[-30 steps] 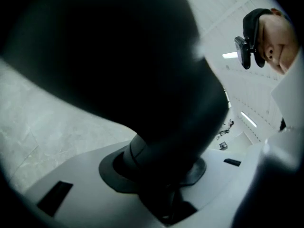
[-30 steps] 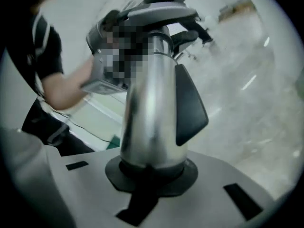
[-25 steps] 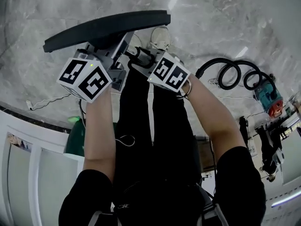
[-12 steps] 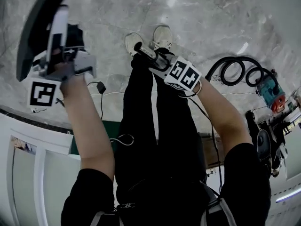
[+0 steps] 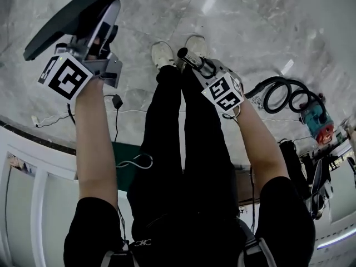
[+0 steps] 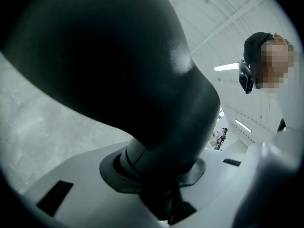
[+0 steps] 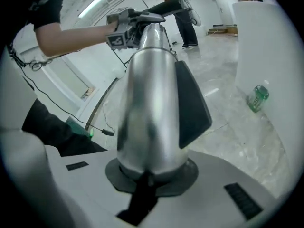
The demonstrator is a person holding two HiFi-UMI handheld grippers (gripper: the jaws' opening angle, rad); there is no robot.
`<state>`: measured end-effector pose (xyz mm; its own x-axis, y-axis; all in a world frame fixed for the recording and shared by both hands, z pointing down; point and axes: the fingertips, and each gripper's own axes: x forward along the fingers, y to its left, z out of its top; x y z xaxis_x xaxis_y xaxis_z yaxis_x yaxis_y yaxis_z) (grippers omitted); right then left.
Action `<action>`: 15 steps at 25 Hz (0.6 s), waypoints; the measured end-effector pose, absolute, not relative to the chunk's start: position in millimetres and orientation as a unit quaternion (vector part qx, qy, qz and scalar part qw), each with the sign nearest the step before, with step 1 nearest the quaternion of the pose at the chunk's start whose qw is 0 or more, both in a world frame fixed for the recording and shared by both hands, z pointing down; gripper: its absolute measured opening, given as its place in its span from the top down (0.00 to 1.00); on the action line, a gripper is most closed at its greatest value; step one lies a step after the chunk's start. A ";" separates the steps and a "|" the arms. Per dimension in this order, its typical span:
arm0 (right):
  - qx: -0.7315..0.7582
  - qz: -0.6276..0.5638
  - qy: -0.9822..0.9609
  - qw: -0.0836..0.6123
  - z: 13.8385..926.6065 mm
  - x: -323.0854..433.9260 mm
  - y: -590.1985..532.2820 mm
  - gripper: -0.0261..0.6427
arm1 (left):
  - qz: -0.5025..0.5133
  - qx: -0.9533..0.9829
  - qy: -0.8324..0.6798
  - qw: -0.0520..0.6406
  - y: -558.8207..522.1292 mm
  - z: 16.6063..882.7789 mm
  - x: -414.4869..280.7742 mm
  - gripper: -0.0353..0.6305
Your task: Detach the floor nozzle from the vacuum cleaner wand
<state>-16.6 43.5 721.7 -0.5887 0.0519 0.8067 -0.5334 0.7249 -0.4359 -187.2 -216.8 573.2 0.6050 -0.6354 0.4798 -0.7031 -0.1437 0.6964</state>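
Left gripper [image 5: 95, 36]: about half closed, pads clamped from both sides on the dark round neck of the floor nozzle [image 5: 67, 16]. Holds the nozzle up in the air over the grey stone floor [image 5: 250, 15], at the upper left of the head view, with the long black bar slanting up to the right and touching nothing else. Between the two grippers, nothing but the person's legs and pale shoes [image 5: 163, 53] down on the floor.

Right gripper [image 5: 203, 70]: nearly closed, tight round the shiny metal wand [image 5: 190, 59], gripping the tube just behind its dark latch piece. Wand end bare and free, pointing out over the shoes, well apart from the nozzle, with no link between the two.

Judging by that gap, detaching looks done. Left to do, at most: putting nozzle and wand down.

Farther right, lying on the floor: coiled black hose [image 5: 281, 88], with a teal and orange unit [image 5: 317, 115] at its far end.
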 end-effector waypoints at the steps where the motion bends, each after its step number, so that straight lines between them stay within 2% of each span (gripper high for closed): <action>1: 0.153 0.340 -0.823 0.429 720.0 -18.0 36.9 0.88 | 0.037 0.752 -0.440 0.489 -209.6 577.6 -182.7 0.74; 7: 0.151 0.335 -0.827 0.426 714.9 -23.1 38.0 0.88 | -0.007 0.724 -0.441 0.531 -193.7 592.0 -155.5 0.74; 15: 0.157 0.331 -0.825 0.431 715.5 -27.5 35.3 0.88 | -0.014 0.726 -0.424 0.541 -186.3 594.6 -138.5 0.74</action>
<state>-27.5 35.3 715.5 -0.5792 0.0259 0.8148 -0.5439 0.7322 -0.4099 -138.5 -186.3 594.6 0.6392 -0.6319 0.4383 -0.6010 -0.0548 0.7974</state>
